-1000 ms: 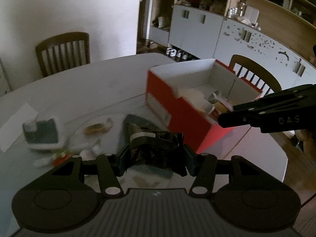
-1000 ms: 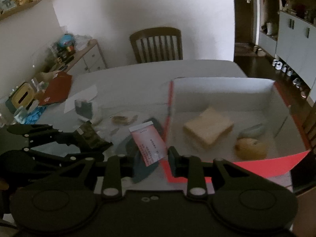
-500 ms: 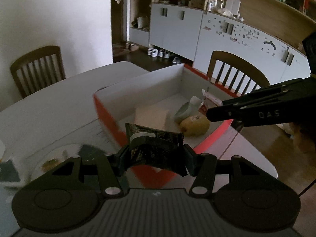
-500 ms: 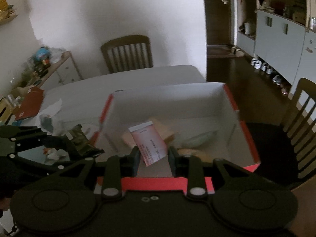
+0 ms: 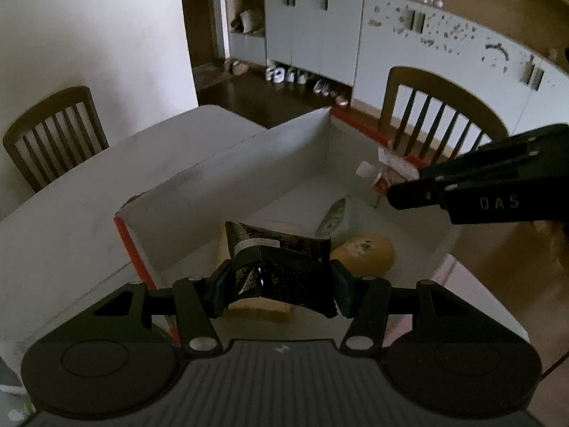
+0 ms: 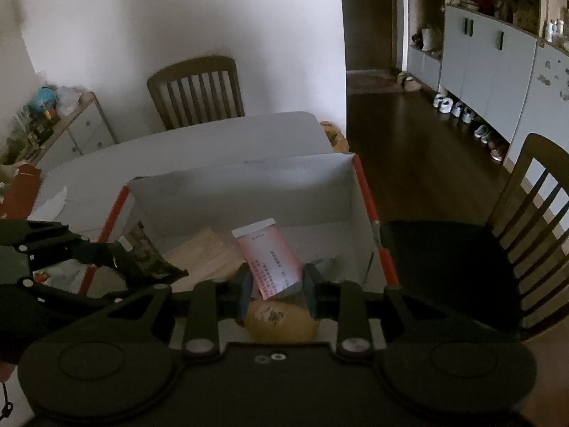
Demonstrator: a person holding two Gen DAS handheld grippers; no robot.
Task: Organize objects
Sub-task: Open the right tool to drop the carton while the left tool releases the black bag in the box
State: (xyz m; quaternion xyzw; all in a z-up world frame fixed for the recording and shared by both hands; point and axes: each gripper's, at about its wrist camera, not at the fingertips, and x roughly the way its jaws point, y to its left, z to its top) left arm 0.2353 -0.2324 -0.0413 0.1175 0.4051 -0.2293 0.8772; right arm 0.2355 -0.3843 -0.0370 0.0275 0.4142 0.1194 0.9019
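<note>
the dark packet [image 5: 281,267] is sitting crumpled between the pads of the left gripper [image 5: 281,284], which is closing on it about half way and holding it clear above the near left corner of the box [image 5: 227,178]. from the right wrist view the same packet [image 6: 145,252] is showing at the left, just over the box's red left edge, with the left gripper [image 6: 117,259] reaching in from that side.

the pink sachet [image 6: 272,258] is standing upright and a little tilted in the right gripper [image 6: 275,284], whose jaws are standing narrow and pressing on its lower part, over the inside of the box [image 6: 249,181]. in the left wrist view the sachet [image 5: 389,170] is sticking out of the right gripper [image 5: 398,192] above the far right side of the box.

inside the box, a round yellowish bun [image 6: 281,323] is lying just below the right gripper's fingers, and it is showing again [image 5: 366,254] right beside the packet. a pale slice of bread [image 6: 202,252] is lying on the box floor to the left of the sachet, and a greyish wrapped item [image 5: 336,215] is lying past the bun.

the box is resting on a white table [image 5: 71,235], near its edge. wooden chairs [image 6: 195,92] are standing around the table, and grey cabinets [image 5: 313,32] are lining the far wall with shoes [image 5: 306,82] on the floor beneath them.
</note>
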